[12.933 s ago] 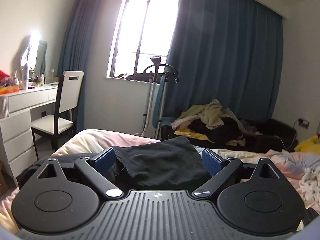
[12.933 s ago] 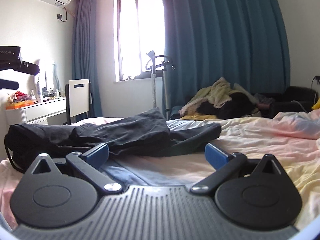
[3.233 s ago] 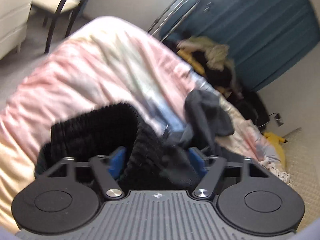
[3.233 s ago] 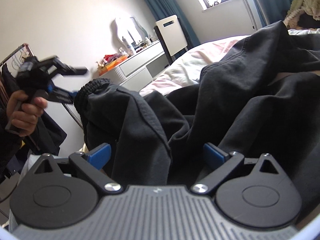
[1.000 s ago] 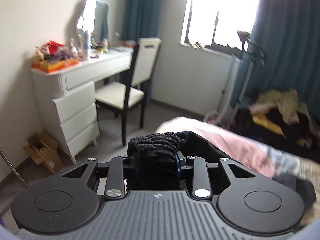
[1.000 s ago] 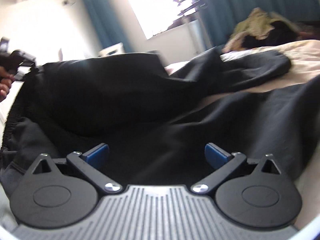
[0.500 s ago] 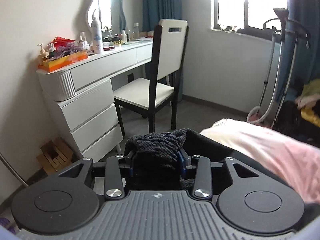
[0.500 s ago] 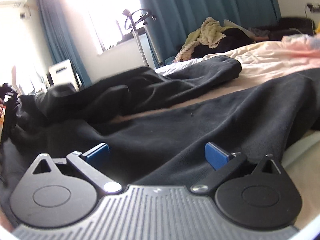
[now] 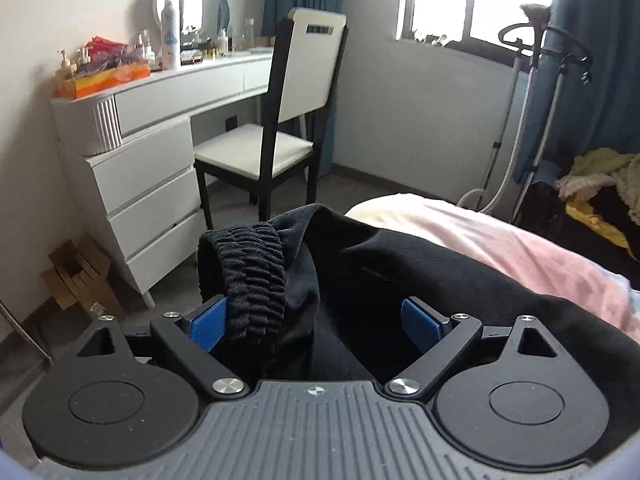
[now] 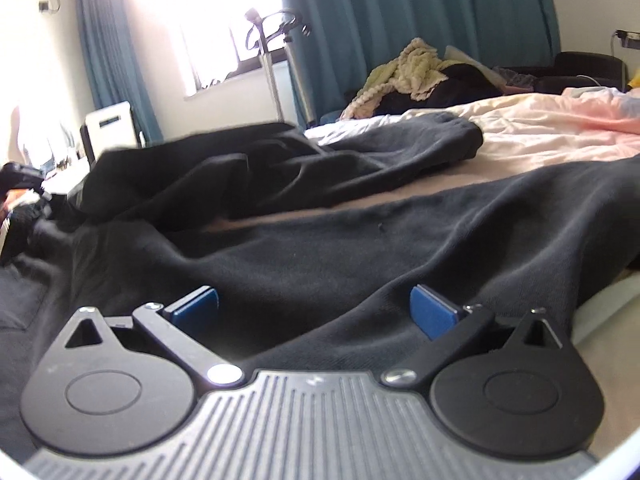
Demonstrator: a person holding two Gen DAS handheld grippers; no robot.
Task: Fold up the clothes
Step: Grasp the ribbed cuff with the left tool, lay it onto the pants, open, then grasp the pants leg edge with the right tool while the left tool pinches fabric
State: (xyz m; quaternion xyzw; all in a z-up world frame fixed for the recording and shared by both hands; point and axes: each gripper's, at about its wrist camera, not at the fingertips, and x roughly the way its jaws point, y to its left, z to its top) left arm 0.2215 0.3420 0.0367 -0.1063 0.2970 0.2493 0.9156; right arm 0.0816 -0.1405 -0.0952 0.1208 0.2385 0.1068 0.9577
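Note:
Black trousers (image 10: 360,248) lie spread over the pink bed (image 10: 560,128). In the left wrist view their ribbed elastic waistband (image 9: 256,276) stands bunched at the bed's edge. My left gripper (image 9: 316,320) is open, with the waistband lying loose between its fingers against the left blue pad (image 9: 208,322). My right gripper (image 10: 316,308) is open and low over a trouser leg, with cloth under and between its fingers. The other leg (image 10: 400,152) lies farther back with its cuff to the right.
A white dresser (image 9: 136,148) with bottles and a black-and-white chair (image 9: 280,120) stand left of the bed. A garment steamer stand (image 9: 536,112) and a pile of clothes (image 10: 420,72) sit by the blue curtains. A cardboard box (image 9: 80,280) lies on the floor.
My left gripper has opened and let go of the waistband, which it held shut half a second ago. My right gripper has stayed open and settled low over the trouser leg.

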